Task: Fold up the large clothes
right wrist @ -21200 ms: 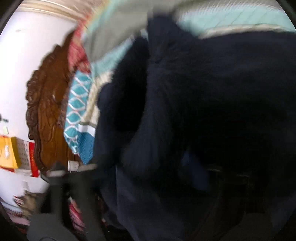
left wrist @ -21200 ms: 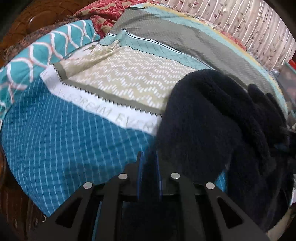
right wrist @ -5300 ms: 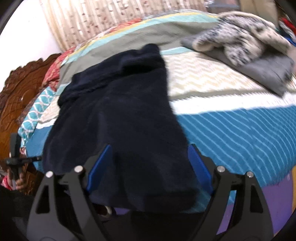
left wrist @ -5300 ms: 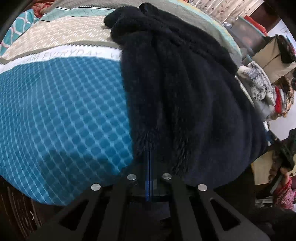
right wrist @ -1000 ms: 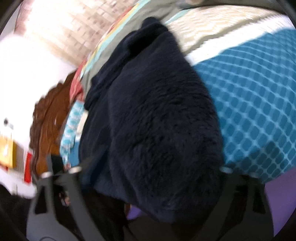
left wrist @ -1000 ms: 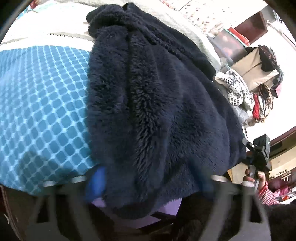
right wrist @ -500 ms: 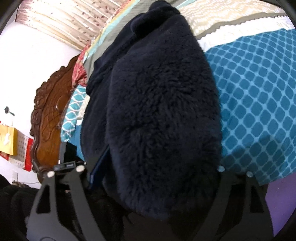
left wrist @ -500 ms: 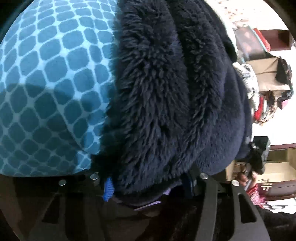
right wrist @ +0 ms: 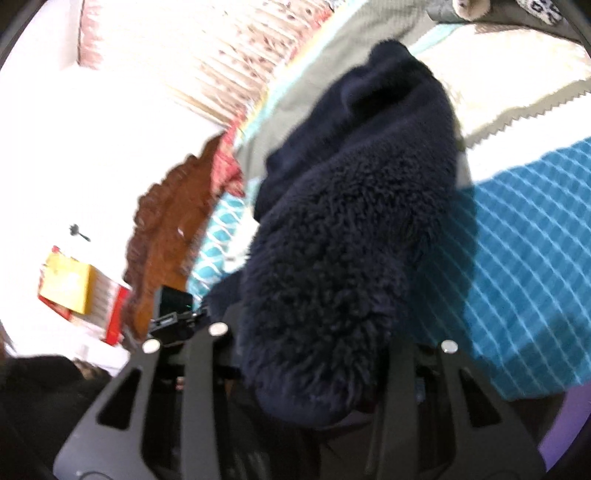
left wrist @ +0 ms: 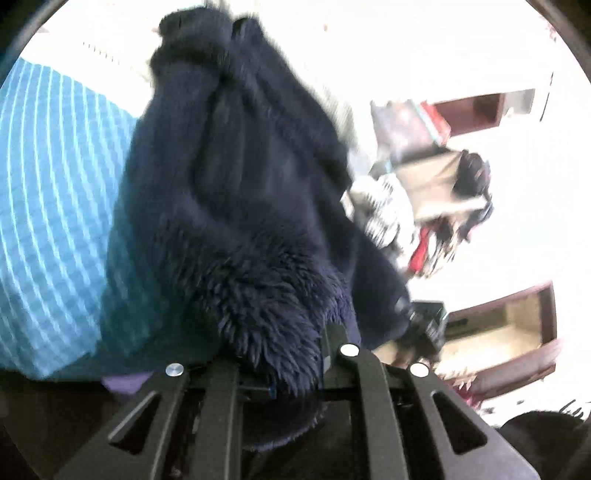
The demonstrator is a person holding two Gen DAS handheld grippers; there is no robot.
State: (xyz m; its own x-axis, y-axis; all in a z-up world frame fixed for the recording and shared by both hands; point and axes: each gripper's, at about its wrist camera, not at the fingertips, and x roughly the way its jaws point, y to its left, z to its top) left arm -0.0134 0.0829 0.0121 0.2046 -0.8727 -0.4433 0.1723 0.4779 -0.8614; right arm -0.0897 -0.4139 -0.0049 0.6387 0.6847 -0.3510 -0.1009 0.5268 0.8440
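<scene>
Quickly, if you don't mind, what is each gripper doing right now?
Left gripper: shut on the near edge of the navy fleece garment.
Right gripper: fleece bunched between its fingers; shut or open cannot be told.

a bed (right wrist: 535, 240) in a teal patterned cover (left wrist: 48, 206). a navy fleece garment (right wrist: 351, 221) lies on it, a grey-white knit (right wrist: 517, 9) toward one o'clock.

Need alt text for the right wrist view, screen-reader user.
A fluffy navy fleece garment bunches between the right gripper fingers, draped back over a teal patterned bedspread. A carved wooden headboard and floral curtain sit behind, blurred.
</scene>
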